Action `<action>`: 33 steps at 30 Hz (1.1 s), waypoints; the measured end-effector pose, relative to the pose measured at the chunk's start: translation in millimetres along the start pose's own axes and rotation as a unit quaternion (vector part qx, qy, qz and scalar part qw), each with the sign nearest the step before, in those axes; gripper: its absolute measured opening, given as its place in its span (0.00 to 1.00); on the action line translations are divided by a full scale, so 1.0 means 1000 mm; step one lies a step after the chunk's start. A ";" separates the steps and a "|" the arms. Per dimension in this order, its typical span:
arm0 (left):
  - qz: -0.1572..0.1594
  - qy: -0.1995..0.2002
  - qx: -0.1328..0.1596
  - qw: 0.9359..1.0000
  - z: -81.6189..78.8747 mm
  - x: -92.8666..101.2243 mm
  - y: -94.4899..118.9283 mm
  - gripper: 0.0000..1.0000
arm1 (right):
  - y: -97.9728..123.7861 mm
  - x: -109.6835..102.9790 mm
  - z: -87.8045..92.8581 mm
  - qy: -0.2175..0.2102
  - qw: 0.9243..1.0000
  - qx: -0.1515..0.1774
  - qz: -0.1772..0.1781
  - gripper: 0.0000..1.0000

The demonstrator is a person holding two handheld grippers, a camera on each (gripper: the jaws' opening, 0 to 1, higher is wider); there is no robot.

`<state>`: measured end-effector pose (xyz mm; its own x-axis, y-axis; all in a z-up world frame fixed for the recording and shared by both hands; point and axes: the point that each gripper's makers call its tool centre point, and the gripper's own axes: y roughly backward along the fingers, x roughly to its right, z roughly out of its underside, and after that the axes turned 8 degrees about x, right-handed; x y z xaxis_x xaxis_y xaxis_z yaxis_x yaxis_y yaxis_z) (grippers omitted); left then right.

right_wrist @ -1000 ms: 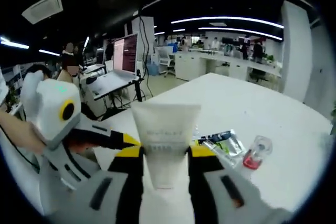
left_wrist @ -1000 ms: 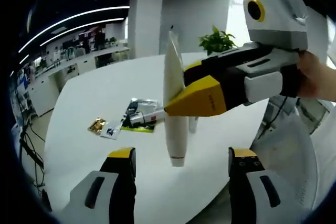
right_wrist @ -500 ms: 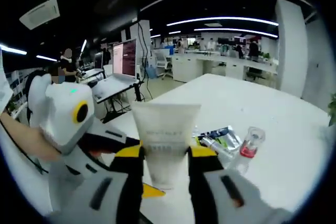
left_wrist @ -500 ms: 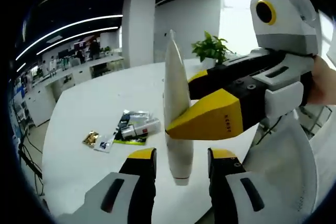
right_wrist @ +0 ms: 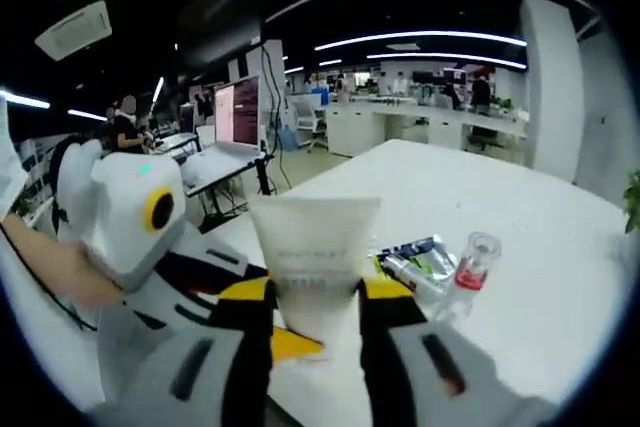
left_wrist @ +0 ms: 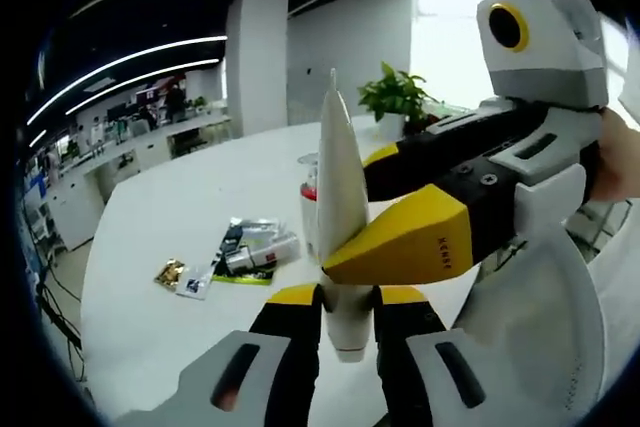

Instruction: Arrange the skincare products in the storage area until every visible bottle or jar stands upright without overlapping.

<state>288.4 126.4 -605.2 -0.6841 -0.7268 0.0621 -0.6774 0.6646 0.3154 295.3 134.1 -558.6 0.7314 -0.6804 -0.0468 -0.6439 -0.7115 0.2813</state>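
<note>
While the right gripper is clamping the white tube mid-body above the table's near edge, long axis upright, the left gripper is pinching its lower cap end from beneath, nearer the end to stand.

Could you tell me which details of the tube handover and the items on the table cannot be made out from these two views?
- White tube: label print too blurred to read, right gripper view.
- Tube's cap end: hidden between the left tool jaws.
- Flat packets on the table: too small to identify.
- Clear bottle: contents unclear from distortion.
</note>
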 end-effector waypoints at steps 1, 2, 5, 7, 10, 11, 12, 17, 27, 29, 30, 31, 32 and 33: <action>0.001 0.000 0.000 1.000 0.000 0.000 0.000 0.17 | 0.001 0.000 0.000 0.000 1.000 0.002 -0.003 0.33; 0.003 -0.001 0.000 1.000 0.000 0.000 0.000 0.16 | 0.001 0.000 0.000 -0.002 1.000 0.003 -0.005 0.34; 0.012 0.002 -0.003 1.000 0.001 0.002 0.001 0.16 | 0.003 -0.001 0.000 -0.006 1.000 0.008 -0.016 0.34; 0.019 0.001 -0.003 1.000 0.001 0.002 0.001 0.16 | 0.005 -0.002 0.000 -0.006 1.000 0.015 -0.025 0.34; 0.035 -0.001 -0.002 0.999 -0.001 0.005 0.003 0.16 | 0.008 -0.003 0.000 0.001 0.999 0.021 -0.043 0.34; 0.045 -0.004 -0.001 0.999 -0.002 0.006 0.003 0.16 | 0.008 -0.004 -0.001 0.002 0.999 0.022 -0.049 0.34; 0.052 -0.007 -0.001 0.999 -0.003 0.007 0.004 0.15 | 0.010 -0.004 -0.001 0.005 0.998 0.024 -0.060 0.34; 0.113 -0.025 0.002 0.993 -0.009 0.019 0.005 0.15 | 0.017 -0.004 -0.008 0.026 0.993 0.041 -0.106 0.35; 0.210 -0.052 0.001 0.976 -0.024 0.040 0.008 0.15 | 0.043 -0.009 -0.032 0.061 0.964 0.058 -0.251 0.27; 0.226 -0.055 -0.002 0.973 -0.027 0.045 0.008 0.15 | 0.045 -0.010 -0.033 0.072 0.959 0.053 -0.270 0.25; 0.233 -0.058 -0.003 0.971 -0.028 0.047 0.008 0.15 | 0.046 -0.010 -0.034 0.075 0.956 0.050 -0.278 0.24; 0.238 -0.060 -0.005 0.969 -0.029 0.048 0.009 0.15 | 0.047 -0.010 -0.035 0.077 0.954 0.049 -0.285 0.23; 0.242 -0.062 -0.005 0.968 -0.029 0.049 0.009 0.15 | 0.048 -0.011 -0.036 0.080 0.951 0.047 -0.296 0.22; 0.250 -0.064 -0.007 0.966 -0.030 0.050 0.009 0.15 | 0.049 -0.012 -0.036 0.082 0.948 0.045 -0.303 0.22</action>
<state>255.8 90.7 -570.7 -0.9534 -0.2872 0.0921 -0.2505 0.9241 0.2885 263.5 113.6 -509.9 0.9936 -0.1113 -0.0218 -0.1061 -0.9803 0.1667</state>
